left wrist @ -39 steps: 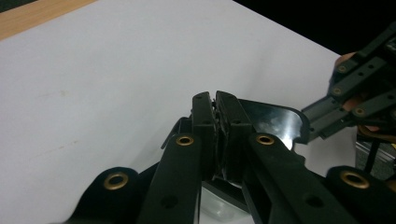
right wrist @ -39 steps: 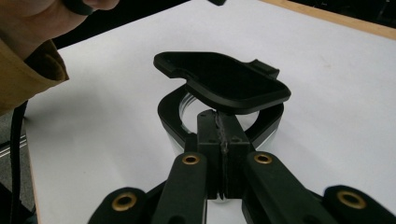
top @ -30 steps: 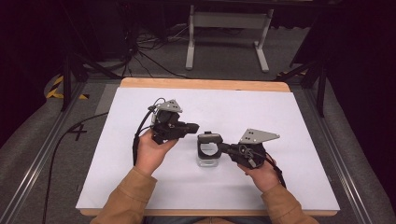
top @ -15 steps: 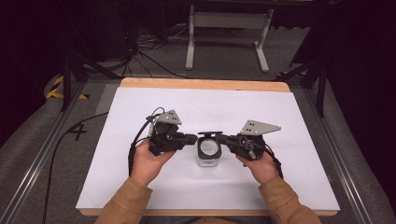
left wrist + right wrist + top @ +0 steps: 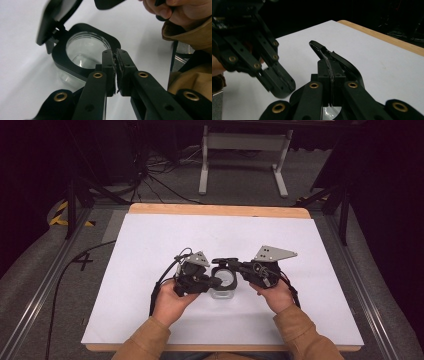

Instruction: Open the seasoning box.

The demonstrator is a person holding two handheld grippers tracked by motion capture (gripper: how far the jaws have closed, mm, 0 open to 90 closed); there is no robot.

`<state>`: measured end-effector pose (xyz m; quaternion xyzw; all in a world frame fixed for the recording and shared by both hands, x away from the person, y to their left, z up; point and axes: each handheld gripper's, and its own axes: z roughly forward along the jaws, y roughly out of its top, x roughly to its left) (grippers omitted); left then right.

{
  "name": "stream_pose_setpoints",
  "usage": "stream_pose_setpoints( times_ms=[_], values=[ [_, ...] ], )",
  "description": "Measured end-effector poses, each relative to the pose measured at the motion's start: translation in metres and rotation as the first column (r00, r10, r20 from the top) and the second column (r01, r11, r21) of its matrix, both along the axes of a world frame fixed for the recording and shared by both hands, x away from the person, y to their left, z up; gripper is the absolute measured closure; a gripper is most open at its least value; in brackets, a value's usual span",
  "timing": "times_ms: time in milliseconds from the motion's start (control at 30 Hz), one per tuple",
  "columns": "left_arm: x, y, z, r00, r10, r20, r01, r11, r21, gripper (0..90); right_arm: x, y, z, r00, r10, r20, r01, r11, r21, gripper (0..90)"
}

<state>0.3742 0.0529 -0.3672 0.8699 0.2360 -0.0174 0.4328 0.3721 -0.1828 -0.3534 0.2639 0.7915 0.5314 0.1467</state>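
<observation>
White table (image 5: 150, 250), wood trim along far edge, grey floor and cables beyond. Clear jar (image 5: 223, 285) mid-table. Left gripper (image 5: 216, 281) pinched closed at jar's black rim, empty; right gripper (image 5: 231, 264) clamped on hinged lid (image 5: 224, 261).

the one sign that can be read is a dark "4" (image 5: 83, 261), marked on the grey floor just beside the left edge of the white tabletop (image 5: 150, 235), at about nine o'clock from its middle in the high view. nothing legible stands on the tabletop itself or on anything shown in the two gripper views.
</observation>
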Motion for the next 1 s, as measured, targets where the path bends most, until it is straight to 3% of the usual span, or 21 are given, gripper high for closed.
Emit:
stream_pose_setpoints(
  times_ms=[67, 167, 400, 600, 1000],
  values=[
    [0.001, -0.004, -0.005, 1.0, 0.005, -0.001, -0.005, 0.9999, 0.011, 85.6, 0.001, 0.0, 0.0, 1.0, 0.0, -0.002, 0.0, 1.0, 0.001, 89.4],
    [0.002, -0.004, -0.011, 0.9997, 0.015, -0.018, -0.016, 0.9994, -0.031, 85.7, 0.003, -0.001, 0.0, 1.0, -0.003, 0.006, 0.003, 1.0, 0.012, 89.4],
    [0.003, -0.002, -0.013, 0.9996, 0.02, -0.017, -0.021, 0.999, -0.04, 89.3, 0.014, 0.0, 0.001, 0.9997, -0.009, 0.024, 0.008, 1.0, 0.028, 89.4],
    [0.001, -0.004, -0.012, 0.9997, 0.021, 0.015, -0.02, 0.9996, -0.021, 89.5, 0.026, -0.001, -0.005, 0.9984, -0.053, 0.02, 0.052, 0.998, 0.04, 89.4],
    [0.001, -0.003, -0.013, 0.9997, 0.02, 0.017, -0.02, 0.9992, -0.033, 89.8, 0.036, 0.004, -0.017, 0.9894, -0.136, 0.05, 0.137, 0.99, -0.02, 89.7]
  ],
)
